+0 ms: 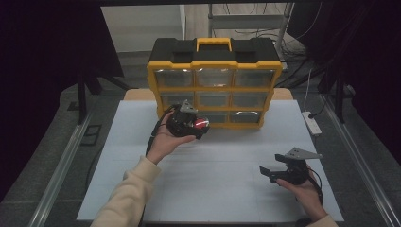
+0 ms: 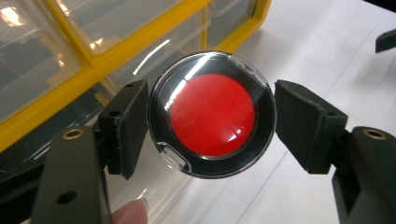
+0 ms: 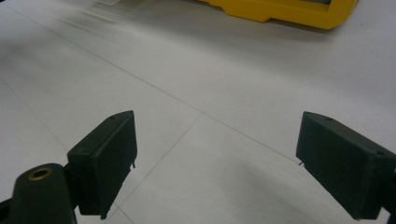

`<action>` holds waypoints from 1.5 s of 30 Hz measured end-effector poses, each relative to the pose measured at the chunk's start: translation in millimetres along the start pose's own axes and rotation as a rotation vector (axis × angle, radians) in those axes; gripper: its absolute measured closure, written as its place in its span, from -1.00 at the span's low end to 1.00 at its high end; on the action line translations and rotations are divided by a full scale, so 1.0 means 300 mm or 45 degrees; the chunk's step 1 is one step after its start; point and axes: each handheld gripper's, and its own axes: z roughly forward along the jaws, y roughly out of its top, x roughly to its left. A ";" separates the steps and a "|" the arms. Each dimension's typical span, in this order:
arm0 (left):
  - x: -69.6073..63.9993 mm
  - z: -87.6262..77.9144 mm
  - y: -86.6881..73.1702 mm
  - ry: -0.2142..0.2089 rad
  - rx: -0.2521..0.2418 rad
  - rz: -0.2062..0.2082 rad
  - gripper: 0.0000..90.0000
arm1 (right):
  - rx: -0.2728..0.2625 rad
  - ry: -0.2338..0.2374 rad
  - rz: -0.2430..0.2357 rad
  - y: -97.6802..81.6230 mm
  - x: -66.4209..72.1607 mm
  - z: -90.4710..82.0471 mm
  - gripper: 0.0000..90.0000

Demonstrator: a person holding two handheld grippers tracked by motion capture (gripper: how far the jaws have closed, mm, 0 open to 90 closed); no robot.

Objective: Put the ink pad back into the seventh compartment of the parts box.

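Overhead, the high view shows a white table [image 1: 213, 161] with a yellow-and-black drawer cabinet [image 1: 214, 82] standing at its far edge, three rows of clear drawers facing the person. The left hand-held gripper [image 1: 201, 125] is raised just in front of the cabinet's bottom row, at its left half, with a red disc [image 1: 202, 124] showing at its tip; the left hand [image 1: 165, 137] cups it from below, a cream sleeve [image 1: 127, 196] trailing to the bottom edge. The right hand-held gripper [image 1: 265, 172] sits low over the table near its right front corner, well apart from the cabinet, jaws pointing left and a grey plate on top. Next, the left gripper view: the left hand-held gripper [image 2: 210, 123] is clamped on the disc [image 2: 212, 114], one pad pressed to each side of its rim (the disc is a round clear case with a black ring and a red centre). Behind it are the cabinet's yellow frame [image 2: 93, 65] and clear drawers, with the white table [image 2: 327, 56] off to the right, and a fingertip [image 2: 130, 212] peeks in at the bottom. Last, the right gripper view: the right hand-held gripper [image 3: 215, 158] has its jaws spread wide with nothing between them, only bare table [image 3: 196, 84] below, and the cabinet's yellow base [image 3: 289, 11] crosses the top edge.
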 end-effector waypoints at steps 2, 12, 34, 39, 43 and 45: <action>0.009 -0.003 0.004 0.003 -0.007 -0.009 -0.33 | 0.000 0.000 -0.001 0.000 0.000 0.000 -0.72; 0.061 -0.014 0.004 0.039 -0.020 -0.054 -0.33 | 0.001 0.000 -0.003 0.000 -0.001 0.001 -0.72; 0.162 -0.011 -0.010 0.119 -0.019 -0.143 -0.33 | 0.004 0.003 -0.004 0.000 -0.001 0.000 -0.72; 0.178 -0.020 -0.020 0.148 -0.014 -0.161 -0.33 | 0.006 0.004 -0.005 0.000 -0.001 0.001 -0.72; 0.197 -0.034 -0.031 0.169 -0.008 -0.174 -0.33 | 0.010 0.007 -0.007 0.000 0.001 0.001 -0.72; 0.204 -0.038 -0.036 0.178 -0.004 -0.184 -0.33 | 0.012 0.007 -0.008 0.000 0.002 0.002 -0.72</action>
